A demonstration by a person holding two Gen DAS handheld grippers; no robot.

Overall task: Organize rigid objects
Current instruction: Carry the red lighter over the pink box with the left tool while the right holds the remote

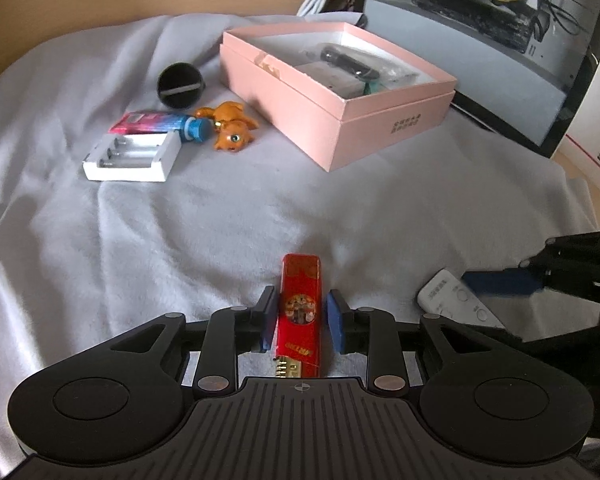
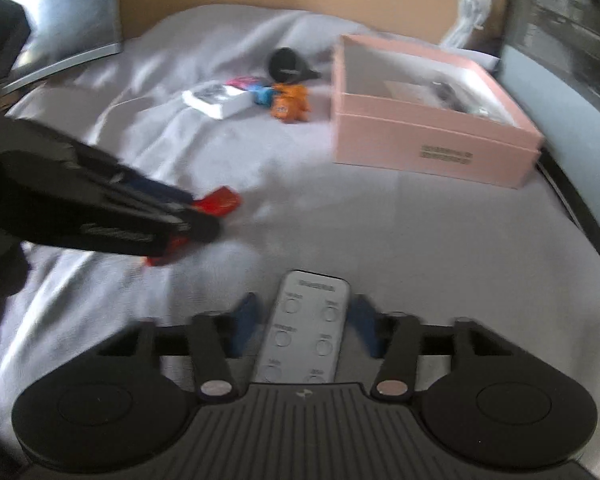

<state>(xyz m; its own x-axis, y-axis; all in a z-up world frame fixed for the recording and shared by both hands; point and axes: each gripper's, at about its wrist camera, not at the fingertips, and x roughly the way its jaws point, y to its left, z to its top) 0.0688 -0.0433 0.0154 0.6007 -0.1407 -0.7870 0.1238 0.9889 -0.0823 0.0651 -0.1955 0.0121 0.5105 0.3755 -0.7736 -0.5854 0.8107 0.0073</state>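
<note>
The left gripper (image 1: pixel 300 306) pinched a red lighter (image 1: pixel 300 280) edge-on between its blue pads, near the front edge of the grey cloth (image 1: pixel 180 240). The grip sat low on a narrow, smooth body, so a quick swing toward the pink box (image 1: pixel 400 120) at the far right of the cloth would likely have let the lighter pivot or slide out.

The right gripper (image 2: pixel 304 312) straddled a white remote (image 2: pixel 300 340) lying flat on the cloth. Its fingers looked spread just clear of the remote's long sides, though that view was blurred. Closing on the soft, rumpled cloth risked catching a fold with the remote, or nudging it askew so only one pad bit.

The two grippers worked near each other at the front edge, so they could have knocked together on the way to the box. The box already held bagged items, so a careless drop could have landed on its rim.
</note>
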